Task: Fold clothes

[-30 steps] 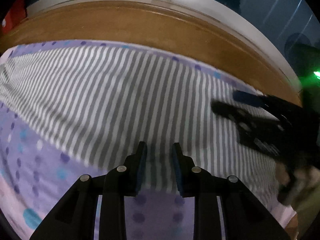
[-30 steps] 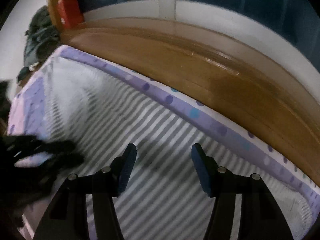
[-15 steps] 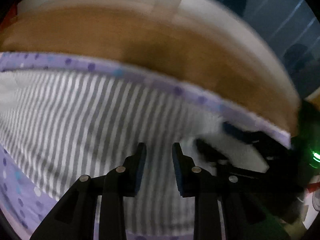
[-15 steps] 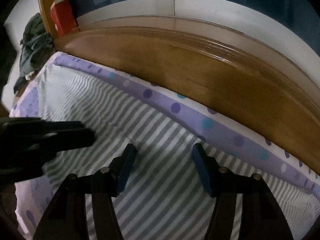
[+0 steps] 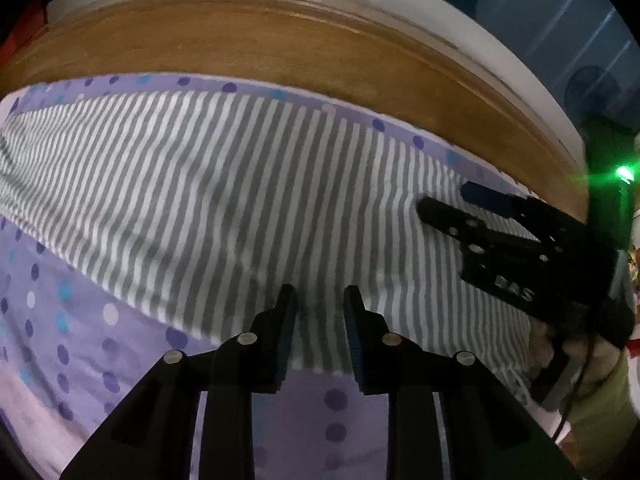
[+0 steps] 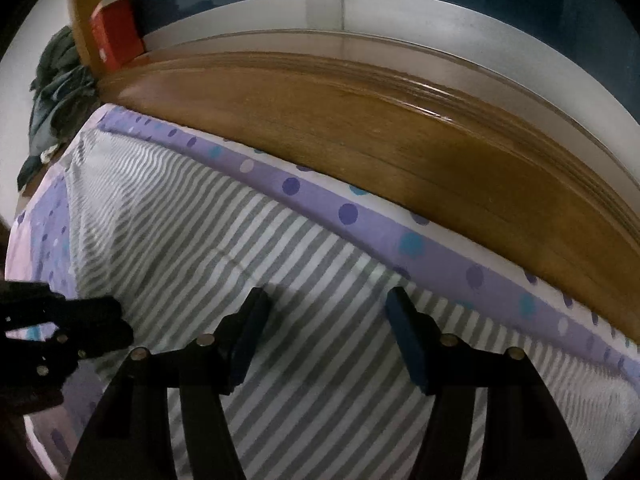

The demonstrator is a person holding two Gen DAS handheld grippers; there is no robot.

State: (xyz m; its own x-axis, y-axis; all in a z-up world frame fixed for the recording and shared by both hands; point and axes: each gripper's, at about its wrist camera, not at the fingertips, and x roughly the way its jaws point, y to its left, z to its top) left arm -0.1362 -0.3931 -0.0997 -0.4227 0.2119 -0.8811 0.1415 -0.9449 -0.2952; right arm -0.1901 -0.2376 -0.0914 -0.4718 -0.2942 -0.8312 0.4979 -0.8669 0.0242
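Grey-and-white striped cotton garment (image 5: 224,184) lies spread flat across a purple polka-dot bedsheet (image 5: 72,320), its far edge running just beside the curved brown wooden headboard (image 5: 280,40) with only a thin strip of sheet between them; on the near side a wider band of bare sheet is free. Only the right wrist view shows a red box (image 6: 114,38) on the ledge and a heap of dark grey-green clothing (image 6: 56,92) past the bed's corner, while only the left wrist view catches a green light (image 5: 624,172) (small and glaring) at the far right. The left gripper (image 5: 320,316) hangs over the garment's near hem, its blue-padded jaws a narrow gap apart with nothing pinched between them. The right gripper (image 6: 324,332) sits over the striped cloth near the headboard side, jaws spread wide and empty; whether its tips touch the fabric cannot be told.
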